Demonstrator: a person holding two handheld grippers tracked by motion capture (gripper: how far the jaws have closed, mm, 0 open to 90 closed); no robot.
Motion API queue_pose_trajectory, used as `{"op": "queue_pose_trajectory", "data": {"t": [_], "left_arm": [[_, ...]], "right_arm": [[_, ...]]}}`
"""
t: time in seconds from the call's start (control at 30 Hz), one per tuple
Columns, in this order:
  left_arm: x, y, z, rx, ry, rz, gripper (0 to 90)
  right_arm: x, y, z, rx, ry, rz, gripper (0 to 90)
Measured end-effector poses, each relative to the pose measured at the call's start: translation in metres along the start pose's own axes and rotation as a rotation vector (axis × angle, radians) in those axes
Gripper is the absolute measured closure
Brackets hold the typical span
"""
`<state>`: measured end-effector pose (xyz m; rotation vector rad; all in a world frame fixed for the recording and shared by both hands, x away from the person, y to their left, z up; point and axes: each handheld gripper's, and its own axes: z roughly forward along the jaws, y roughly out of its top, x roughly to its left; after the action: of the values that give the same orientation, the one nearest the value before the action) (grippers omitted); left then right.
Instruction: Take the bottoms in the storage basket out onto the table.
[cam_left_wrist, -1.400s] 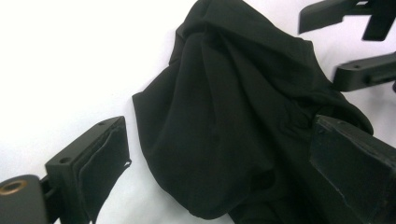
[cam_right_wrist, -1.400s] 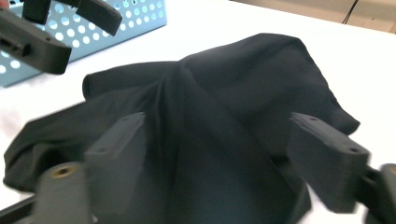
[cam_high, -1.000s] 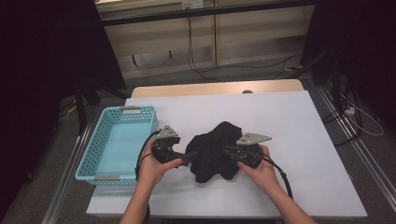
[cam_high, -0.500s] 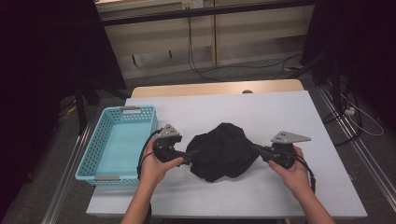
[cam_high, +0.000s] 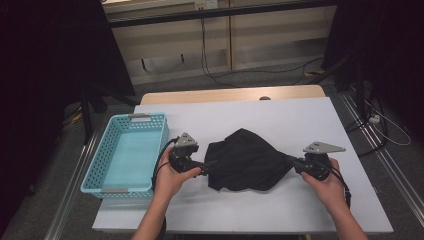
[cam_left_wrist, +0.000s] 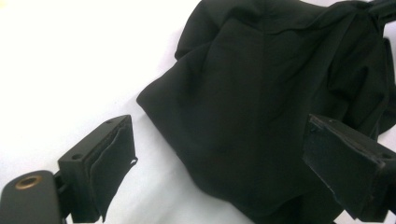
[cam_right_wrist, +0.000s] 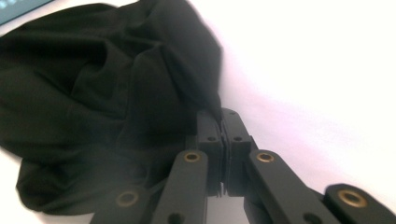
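**Black cloth stretched from the right-hand pinch**

While the right gripper (cam_high: 295, 164) has its jaws pressed together on a corner of the black cloth (cam_high: 247, 161), the left gripper (cam_high: 202, 166) stands with its jaws spread wide. In the right gripper view the two black jaws meet flat against each other, with a thin pulled edge of the fabric running into the seam between them; the bulk of the cloth (cam_right_wrist: 102, 107) lies ahead of those jaws and off to their left, bunched in soft folds on the white table (cam_right_wrist: 317, 70).

In the left gripper view the two pads stand far apart, one at each lower corner. The cloth (cam_left_wrist: 275, 102) lies ahead of them and between them, its lower edge reaching down to the right-hand pad, which sits over or against the fabric (contact cannot be told). The left-hand pad (cam_left_wrist: 109, 163) stands clear of the cloth, over bare table.

From the high view, the cloth spreads between the two grippers and draws to a narrow point at the right gripper's tips. A light blue basket (cam_high: 125, 155) stands behind the left gripper, on the side away from the cloth, near the left hand (cam_high: 172, 177) but apart from it. The right hand (cam_high: 325, 182) grips its tool at the far end of the stretched fabric.
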<state>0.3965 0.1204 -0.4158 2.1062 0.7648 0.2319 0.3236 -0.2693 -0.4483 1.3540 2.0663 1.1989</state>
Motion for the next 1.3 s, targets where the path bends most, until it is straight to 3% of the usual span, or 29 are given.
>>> {"op": "queue_pose_trajectory", "data": {"t": [0.03, 0.17, 0.23, 0.3, 0.33, 0.37, 0.4, 0.43, 0.5, 0.6, 0.63, 0.67, 0.7, 0.77, 0.8, 0.83, 0.9, 1.0, 1.1, 1.2, 1.23, 1.3], "left_arm": [[0.0, 0.0, 0.0, -0.009, -0.003, -0.004, 9.9], [0.0, 0.001, 0.002, -0.008, -0.004, -0.001, 10.7], [0.001, 0.001, 0.003, 0.0, -0.003, 0.005, 10.8], [0.0, 0.0, 0.005, 0.007, -0.002, 0.003, 10.8], [0.0, 0.0, 0.005, 0.007, -0.002, 0.003, 10.8], [0.0, 0.0, 0.006, 0.011, -0.002, 0.009, 10.8], [0.0, 0.0, 0.006, 0.012, 0.0, 0.001, 10.8], [0.001, -0.001, 0.005, 0.012, -0.003, -0.003, 10.9], [0.001, -0.002, 0.005, 0.008, -0.002, -0.008, 10.9], [0.002, -0.002, 0.004, 0.005, 0.003, 0.0, 11.5], [0.002, -0.001, 0.003, 0.003, 0.002, -0.007, 11.5], [0.002, -0.001, 0.003, 0.003, 0.002, -0.007, 11.6], [0.002, -0.001, 0.002, -0.005, 0.003, -0.005, 11.5], [0.003, 0.0, 0.001, -0.007, 0.0, -0.002, 11.5], [0.003, -0.001, 0.001, -0.009, -0.001, -0.012, 11.5], [0.005, -0.001, 0.0, -0.009, 0.0, -0.017, 11.5], [0.006, -0.002, 0.0, -0.013, 0.0, -0.026, 11.5], [0.007, -0.001, 0.0, -0.013, 0.0, -0.025, 11.6], [0.007, 0.0, 0.0, -0.017, -0.007, -0.019, 11.7], [0.008, 0.0, -0.001, -0.018, -0.007, -0.017, 12.0], [0.007, -0.001, -0.001, -0.019, -0.007, -0.023, 12.0], [0.006, -0.001, -0.001, -0.017, -0.011, -0.021, 12.2]], "right_arm": [[-0.007, -0.001, -0.004, -0.008, -0.037, 0.011, 88.4], [-0.014, -0.003, -0.009, -0.016, -0.048, 0.008, 83.7], [-0.014, -0.003, -0.01, -0.022, -0.045, 0.027, 70.1], [-0.009, 0.003, -0.013, -0.062, -0.045, 0.017, 58.2], [-0.009, 0.003, -0.013, -0.062, -0.045, 0.017, 58.2], [-0.002, 0.01, -0.014, -0.09, -0.042, -0.002, 52.6], [-0.002, 0.01, -0.014, -0.09, -0.042, -0.002, 52.6], [0.007, 0.018, -0.01, -0.104, -0.011, -0.044, 49.1], [0.018, 0.024, 0.0, -0.078, -0.006, -0.101, 44.8], [0.026, 0.029, 0.013, -0.067, 0.016, -0.119, 42.5], [0.031, 0.031, 0.027, -0.048, 0.03, -0.118, 42.6], [0.031, 0.031, 0.027, -0.048, 0.03, -0.118, 42.6], [0.033, 0.031, 0.039, -0.02, 0.006, -0.128, 46.9], [0.033, 0.029, 0.043, -0.005, -0.014, -0.128, 51.7], [0.031, 0.027, 0.047, 0.017, -0.021, -0.124, 58.5], [0.03, 0.025, 0.048, 0.039, -0.036, -0.14, 78.7], [0.028, 0.025, 0.047, 0.044, -0.034, -0.138, 87.9], [0.024, 0.023, 0.045, 0.048, -0.013, -0.108, 88.9], [0.018, 0.018, 0.027, 0.012, 0.008, -0.052, 89.2], [0.016, 0.015, 0.011, 0.008, 0.003, -0.061, 89.2], [0.012, 0.01, -0.002, 0.021, -0.008, -0.073, 89.2], [0.004, 0.002, -0.01, 0.041, -0.036, -0.057, 89.2]]}}
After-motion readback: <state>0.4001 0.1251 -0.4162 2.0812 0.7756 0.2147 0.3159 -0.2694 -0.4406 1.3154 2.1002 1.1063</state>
